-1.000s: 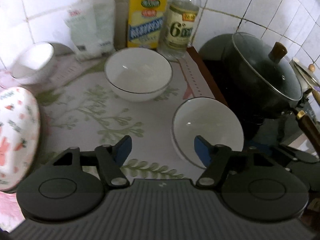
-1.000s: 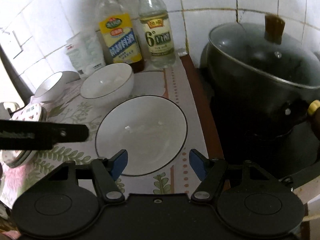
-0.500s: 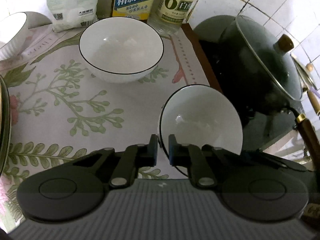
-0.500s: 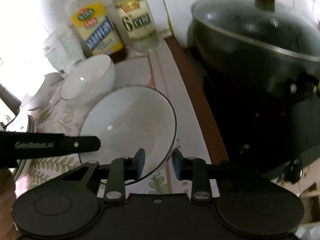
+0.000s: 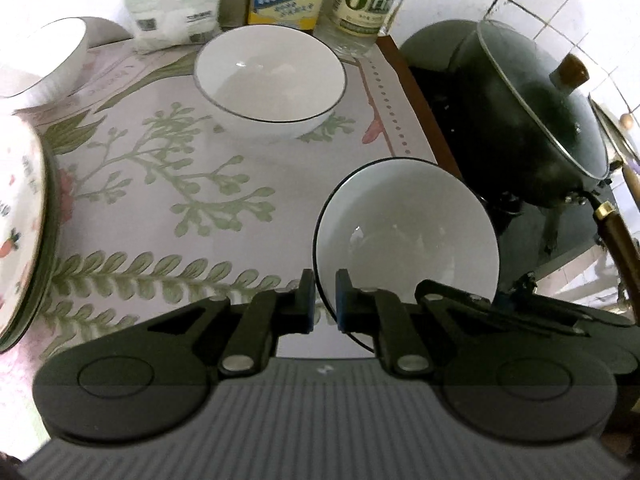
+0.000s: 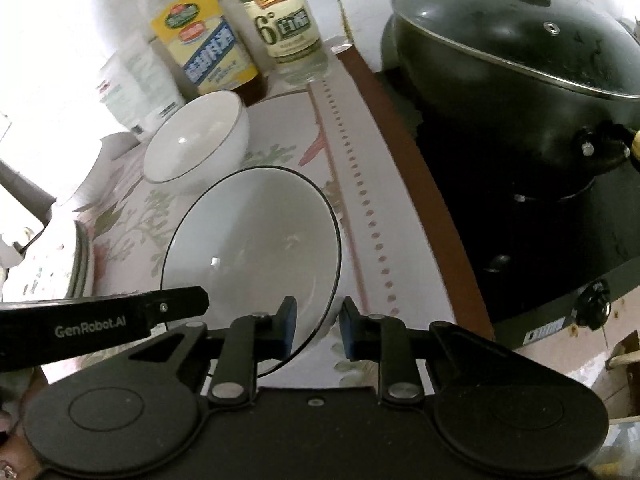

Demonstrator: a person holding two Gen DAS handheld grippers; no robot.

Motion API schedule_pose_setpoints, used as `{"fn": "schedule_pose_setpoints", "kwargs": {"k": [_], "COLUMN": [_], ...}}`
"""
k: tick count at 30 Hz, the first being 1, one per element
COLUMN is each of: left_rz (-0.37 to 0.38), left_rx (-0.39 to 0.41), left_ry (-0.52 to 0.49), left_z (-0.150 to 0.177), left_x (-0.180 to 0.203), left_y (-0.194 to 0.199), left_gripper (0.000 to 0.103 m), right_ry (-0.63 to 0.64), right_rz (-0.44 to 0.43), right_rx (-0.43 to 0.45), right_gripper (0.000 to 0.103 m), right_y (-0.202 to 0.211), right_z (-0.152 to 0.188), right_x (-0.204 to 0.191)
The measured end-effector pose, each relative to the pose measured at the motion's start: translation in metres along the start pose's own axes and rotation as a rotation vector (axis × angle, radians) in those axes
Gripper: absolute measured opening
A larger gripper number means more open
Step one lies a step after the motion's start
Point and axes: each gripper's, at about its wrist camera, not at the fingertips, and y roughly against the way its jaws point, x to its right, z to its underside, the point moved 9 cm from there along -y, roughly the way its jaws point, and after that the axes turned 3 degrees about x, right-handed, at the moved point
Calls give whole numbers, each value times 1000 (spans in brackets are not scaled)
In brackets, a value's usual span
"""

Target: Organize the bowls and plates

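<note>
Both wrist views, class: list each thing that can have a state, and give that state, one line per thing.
left gripper: shut on near bowl's rim.
right gripper: jaws astride the same bowl's rim, a gap showing.
near bowl: tilted, empty.
far bowl: upright on mat, empty.
pot: lid on.
plates: stacked at left.
two bottles: upright by wall.

Left gripper (image 5: pixel 324 300): black two-finger tool, blue pads, jaws drawn close, pinching the near rim of a tilted white ceramic bowl with thin dark rim line (image 5: pixel 408 232). Its black arm enters the right wrist view from the left edge.

Right gripper (image 6: pixel 318 330): jaws partly apart, straddling the same bowl's near rim; contact cannot be told.
</note>
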Motion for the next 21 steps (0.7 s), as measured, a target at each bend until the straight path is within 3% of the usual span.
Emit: {"fn": "schedule_pose_setpoints", "kwargs": {"k": [6,14,21], "left_rz": [-13,-82,-130], "left_rx": [19,70,64], "left_ry": [39,101,149], "left_z": [10,27,36], "left_x": [-22,-68,-101], "left_y": [32,73,66], "left_gripper": [9,9,9], "right_ry": [17,157,223], "right_rz": [-46,-105,-125], "right_rx": [-36,-69,-121], "right_gripper": [28,28,28], "right_y": [16,22,-3], "right_z": [8,16,23], "right_x": [-31,-92,-115]}}
